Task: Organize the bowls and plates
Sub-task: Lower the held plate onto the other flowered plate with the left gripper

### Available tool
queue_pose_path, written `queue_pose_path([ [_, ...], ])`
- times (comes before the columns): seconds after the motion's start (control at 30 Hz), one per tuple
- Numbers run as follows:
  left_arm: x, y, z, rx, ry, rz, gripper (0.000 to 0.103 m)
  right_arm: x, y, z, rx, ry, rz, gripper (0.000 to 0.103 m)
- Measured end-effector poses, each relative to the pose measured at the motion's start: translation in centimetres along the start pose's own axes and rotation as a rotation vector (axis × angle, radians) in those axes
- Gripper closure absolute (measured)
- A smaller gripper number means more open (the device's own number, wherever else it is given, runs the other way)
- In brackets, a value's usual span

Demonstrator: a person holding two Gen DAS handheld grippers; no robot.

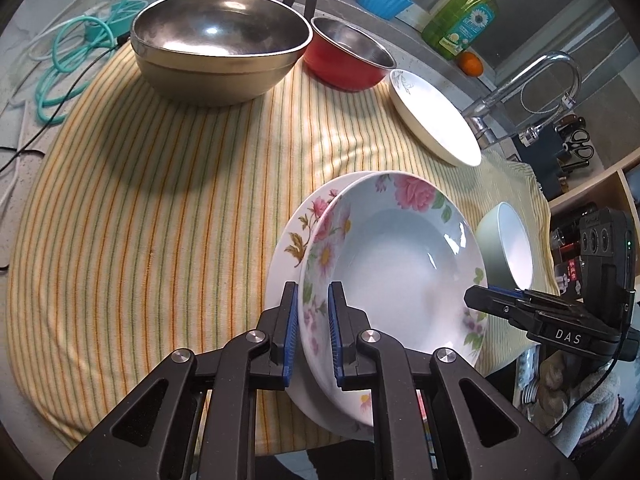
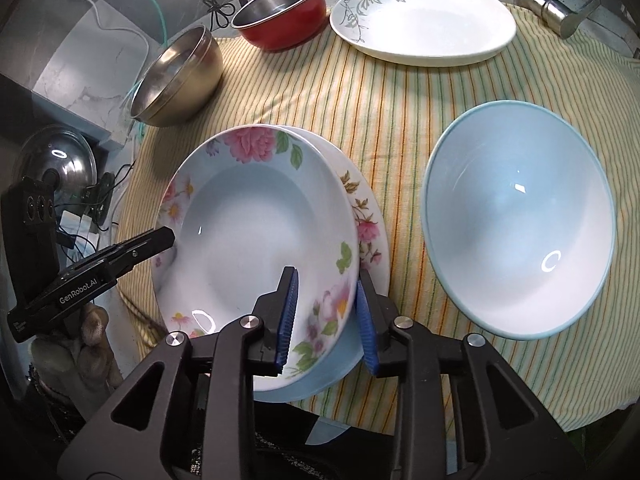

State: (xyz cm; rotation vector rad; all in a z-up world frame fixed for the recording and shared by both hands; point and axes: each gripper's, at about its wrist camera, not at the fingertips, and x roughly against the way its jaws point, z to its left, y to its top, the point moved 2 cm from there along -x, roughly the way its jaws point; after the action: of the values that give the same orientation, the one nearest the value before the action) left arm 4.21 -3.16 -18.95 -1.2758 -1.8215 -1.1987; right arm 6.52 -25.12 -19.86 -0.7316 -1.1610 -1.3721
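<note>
Claw (image 1: 313,334) on the left pinched the near rim of the flowered deep plate (image 1: 394,256), its blue pads pressed to either face of the rim. That plate sat tilted on a flatter flowered plate (image 1: 298,236) beneath it, and both rested on the striped cloth (image 1: 160,200) covering the surface. The right claw (image 2: 327,318) straddled the opposite rim of the same deep plate, but its jaws were parted: a gap showed between the outer pad and the rim, so that side probably carried no weight.

With only one thin pinch on a glazed edge, the deep plate could have pivoted about the left pads and slid off the lower plate, most likely toward the near edge of the surface, where both plates already overhung the cloth. A hasty lift by the left hand alone might have dragged the lower plate along or tipped it off. If the right claw were to withdraw sideways, its outer finger could have clipped the rim of the lower plate, or swung into the pale blue bowl (image 2: 520,220) standing just beside the stack. The steel bowl (image 1: 220,46), the red bowl (image 1: 348,58) and the white plate with a leaf print (image 1: 436,120) stood well apart at the far side and seemed out of danger.
</note>
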Motion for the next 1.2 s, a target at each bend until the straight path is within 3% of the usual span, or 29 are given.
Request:
queue_pose_path([
  [0.37, 0.2, -0.2, -0.2, -0.002, 0.024, -0.005, 0.092, -0.3, -0.2, 1.9, 0.089, -0.098, 0.016, 0.061],
  [0.67, 0.2, -0.2, -0.1, 0.007, 0.026, -0.006, 0.09, -0.2, 0.1, 2.2, 0.089, -0.117, 0.012, 0.053],
  [1.0, 0.5, -0.4, -0.1, 0.008, 0.021, -0.002, 0.09, 0.6, 0.1, 2.0, 0.075, -0.097, -0.03, 0.052],
  [1.2, 1.5, 0.3, -0.2, 0.013, 0.015, -0.027, 0.086, 3.0, 0.5, 2.1, 0.07, -0.038, -0.112, 0.039],
])
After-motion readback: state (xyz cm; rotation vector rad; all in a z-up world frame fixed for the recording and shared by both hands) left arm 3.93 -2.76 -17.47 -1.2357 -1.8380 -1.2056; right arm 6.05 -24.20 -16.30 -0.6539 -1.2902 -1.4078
